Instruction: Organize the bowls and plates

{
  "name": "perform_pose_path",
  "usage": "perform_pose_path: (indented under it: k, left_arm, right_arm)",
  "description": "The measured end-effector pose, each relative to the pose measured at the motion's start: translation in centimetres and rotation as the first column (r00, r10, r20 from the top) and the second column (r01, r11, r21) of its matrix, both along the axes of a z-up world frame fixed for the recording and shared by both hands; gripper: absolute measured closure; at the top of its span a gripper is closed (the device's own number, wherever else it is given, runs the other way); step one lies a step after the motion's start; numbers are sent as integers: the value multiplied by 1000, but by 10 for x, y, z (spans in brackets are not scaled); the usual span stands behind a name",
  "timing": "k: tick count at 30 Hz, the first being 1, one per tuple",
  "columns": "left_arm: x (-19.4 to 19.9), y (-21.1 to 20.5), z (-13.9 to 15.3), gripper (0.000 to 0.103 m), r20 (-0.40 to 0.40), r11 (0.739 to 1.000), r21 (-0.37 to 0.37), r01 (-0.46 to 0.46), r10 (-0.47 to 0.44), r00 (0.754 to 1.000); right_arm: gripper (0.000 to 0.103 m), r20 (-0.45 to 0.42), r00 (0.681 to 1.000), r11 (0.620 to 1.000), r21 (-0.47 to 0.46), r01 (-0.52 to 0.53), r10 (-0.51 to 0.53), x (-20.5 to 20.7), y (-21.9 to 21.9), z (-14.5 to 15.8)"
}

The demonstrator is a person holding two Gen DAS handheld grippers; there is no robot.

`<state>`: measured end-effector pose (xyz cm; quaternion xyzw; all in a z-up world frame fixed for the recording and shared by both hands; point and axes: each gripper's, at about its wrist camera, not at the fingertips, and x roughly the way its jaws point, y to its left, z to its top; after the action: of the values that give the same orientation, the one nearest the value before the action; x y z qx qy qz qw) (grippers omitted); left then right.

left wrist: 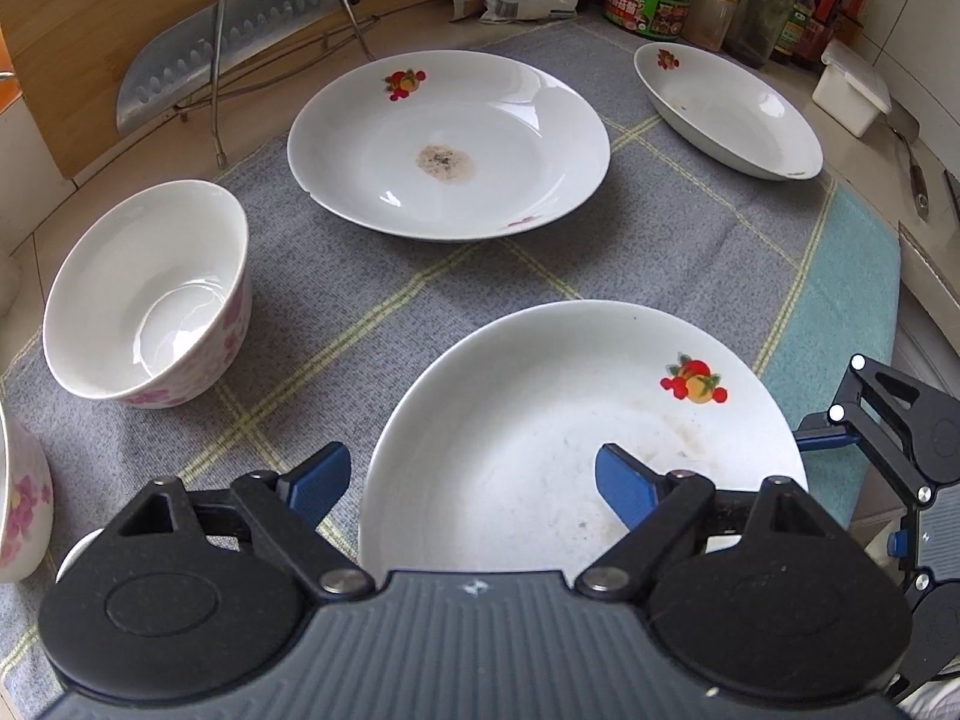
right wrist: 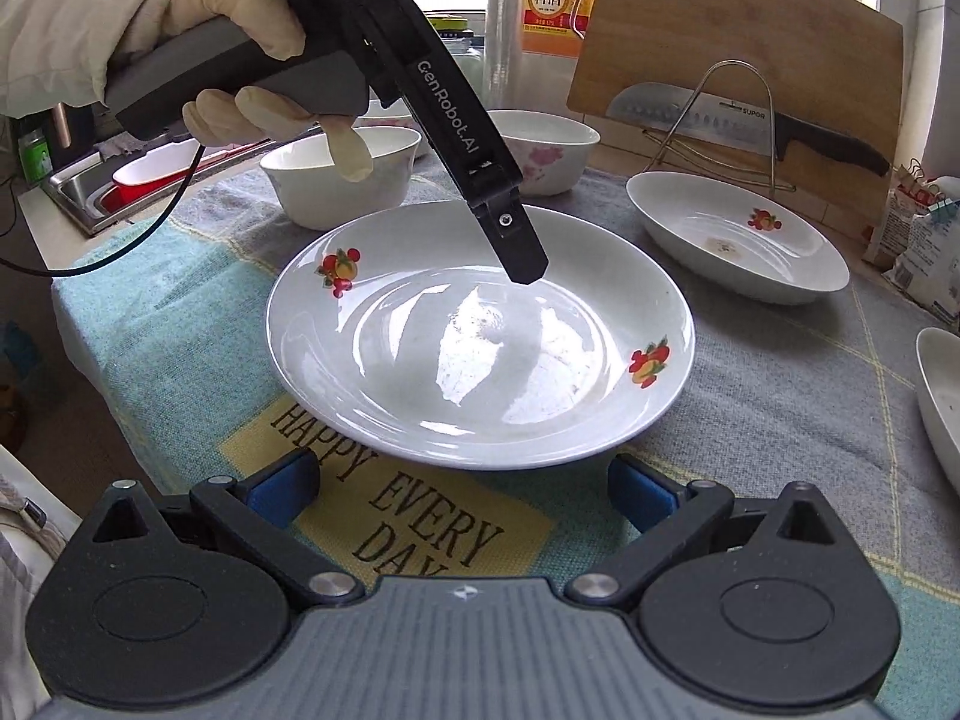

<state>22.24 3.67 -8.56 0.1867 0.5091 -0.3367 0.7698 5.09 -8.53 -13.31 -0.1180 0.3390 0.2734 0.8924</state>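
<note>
Left gripper (left wrist: 468, 480): jaws apart, straddling near rim of nearest plate (left wrist: 540, 420), pads clear of it, nothing grasped. Right gripper (right wrist: 462, 489): released, jaws wide, short of same plate. Left to right on cloth (left wrist: 420, 300): pink-flowered bowl (left wrist: 150, 294) at 9 o'clock; stained plate (left wrist: 450, 144) at 12 o'clock; oval dish (left wrist: 729, 108) at 2 o'clock. Gloved hand (right wrist: 240, 60) at 10 o'clock in right view.
</note>
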Motion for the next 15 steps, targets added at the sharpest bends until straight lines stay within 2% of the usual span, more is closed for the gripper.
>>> perform_pose_path:
  k: [2,4,6,15]
  left_arm:
    - [3,-2,-4,16,-16,1000,21,5,-5,1000]
    - [7,-3,-8,23,-53,1000,22,4,-3,999]
    - [10,-3,-10,23,-81,1000,19,6,-5,997]
    - [13,-5,-9,25,-106,999,22,28,-26,994]
  right_arm:
    - [0,7,1000,1000,5,3,-3,-1,0,-1]
    - [0,11,1000,1000,7,0,0,-2,-1,-1]
    - [0,19,1000,1000,12,-5,4,-2,-1,-2]
    - [0,46,999,999,29,-13,12,-1,0,-4]
